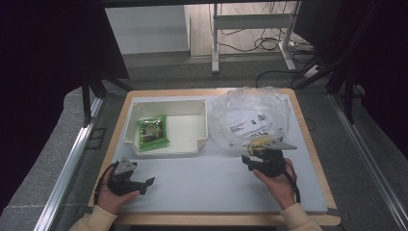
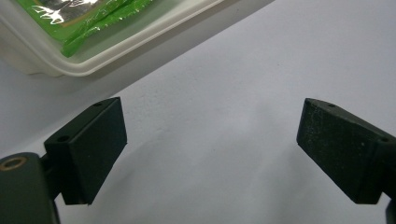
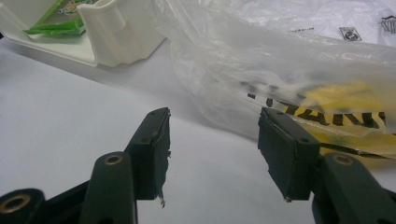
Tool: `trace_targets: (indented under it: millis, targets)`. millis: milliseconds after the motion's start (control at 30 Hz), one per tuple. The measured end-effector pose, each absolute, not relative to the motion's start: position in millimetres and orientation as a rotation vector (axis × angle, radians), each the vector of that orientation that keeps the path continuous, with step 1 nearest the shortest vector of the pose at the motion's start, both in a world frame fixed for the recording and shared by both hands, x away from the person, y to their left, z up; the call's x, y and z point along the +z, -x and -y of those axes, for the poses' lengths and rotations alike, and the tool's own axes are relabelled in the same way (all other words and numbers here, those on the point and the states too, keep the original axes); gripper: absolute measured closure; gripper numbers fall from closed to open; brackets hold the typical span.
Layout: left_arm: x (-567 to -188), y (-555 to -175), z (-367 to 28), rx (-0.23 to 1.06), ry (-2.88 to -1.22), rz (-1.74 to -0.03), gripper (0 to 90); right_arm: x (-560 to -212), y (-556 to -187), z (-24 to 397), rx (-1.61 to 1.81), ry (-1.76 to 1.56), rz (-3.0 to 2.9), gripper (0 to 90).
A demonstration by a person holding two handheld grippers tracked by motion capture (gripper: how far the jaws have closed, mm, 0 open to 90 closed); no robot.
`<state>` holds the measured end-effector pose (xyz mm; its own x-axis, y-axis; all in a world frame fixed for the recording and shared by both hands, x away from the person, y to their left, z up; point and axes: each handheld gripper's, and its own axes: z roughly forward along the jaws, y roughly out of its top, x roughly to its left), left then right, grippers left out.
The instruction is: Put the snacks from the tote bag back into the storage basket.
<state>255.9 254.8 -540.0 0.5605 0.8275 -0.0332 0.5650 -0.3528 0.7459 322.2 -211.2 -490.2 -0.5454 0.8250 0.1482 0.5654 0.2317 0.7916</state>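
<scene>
Clear, crinkled plastic makes up the bag (image 1: pixel 251 118) that the right gripper (image 1: pixel 250 155) reaches for at the right of the table (image 1: pixel 216 187); in the right gripper view its jaws stand apart with nothing between them, and the bag's near edge (image 3: pixel 280 79) lies just ahead of them. The left gripper (image 1: pixel 144 184) rests near the front left corner, its jaws wide apart over bare tabletop in the left gripper view, just short of the white tray (image 1: pixel 199 139) that holds a green packet (image 1: pixel 153 133).

The film looks thin and slack, so I judge a pinch could catch only one layer, or the bag could slide away and bunch up instead of lifting. A tear is also possible if the jaws drag it.

Open room lies across the whole front of the table between the two hands. The bag reaches close to the far and right edges, and its left side sits just beside the tray's wall, so pulling toward the person seems safest.
</scene>
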Motion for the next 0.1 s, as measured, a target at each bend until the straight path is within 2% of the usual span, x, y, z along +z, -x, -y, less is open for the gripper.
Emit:
trace_targets:
  millis: [100]
  targets:
    - [-539.8, -256.4, -254.6, 0.457, -2.061, -1.115, 8.6, -491.5, -322.3, 211.0, 1.210, -1.300, -2.216, 43.9]
